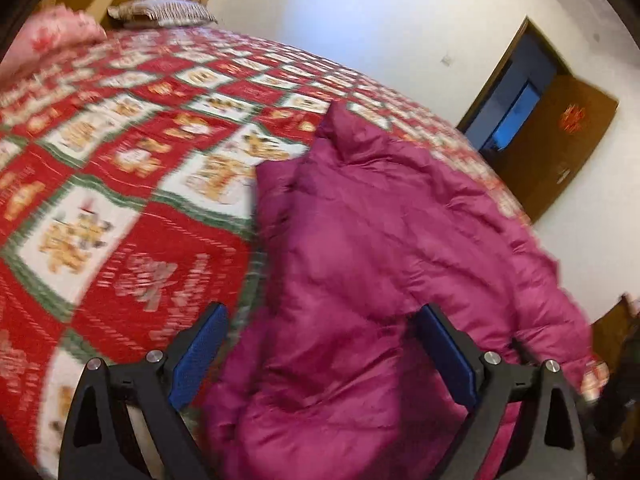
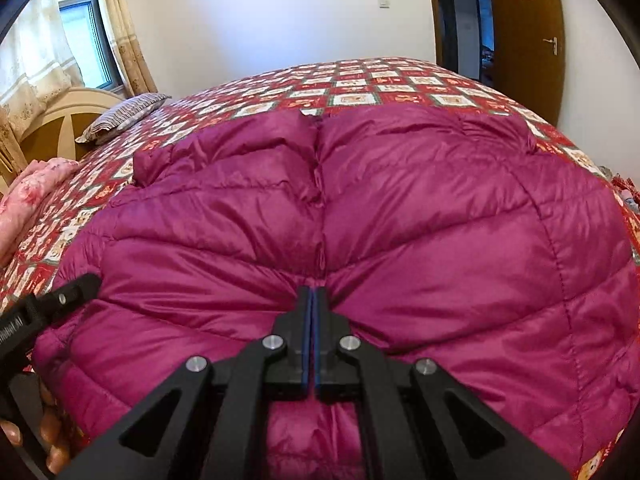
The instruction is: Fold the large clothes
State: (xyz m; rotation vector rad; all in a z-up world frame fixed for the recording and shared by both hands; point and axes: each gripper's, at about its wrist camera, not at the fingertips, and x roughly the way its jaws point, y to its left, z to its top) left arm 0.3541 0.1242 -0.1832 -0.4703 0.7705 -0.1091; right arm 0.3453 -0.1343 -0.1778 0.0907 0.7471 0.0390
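Observation:
A large magenta quilted down jacket [image 2: 360,208] lies spread on the bed, its front seam running away from me. My right gripper [image 2: 313,294] is shut on the jacket's near hem at the centre seam. In the left wrist view the jacket [image 1: 380,248] lies bunched on the bed's right part. My left gripper [image 1: 320,314] is open, its blue pads on either side of a jacket fold, not closed on it. The left gripper also shows at the left edge of the right wrist view [image 2: 60,300].
The bed carries a red, white and green patterned quilt [image 1: 140,152]. A striped pillow [image 2: 124,114] and a pink blanket [image 2: 32,192] lie near the headboard. A brown door [image 2: 524,32] stands open in the white wall.

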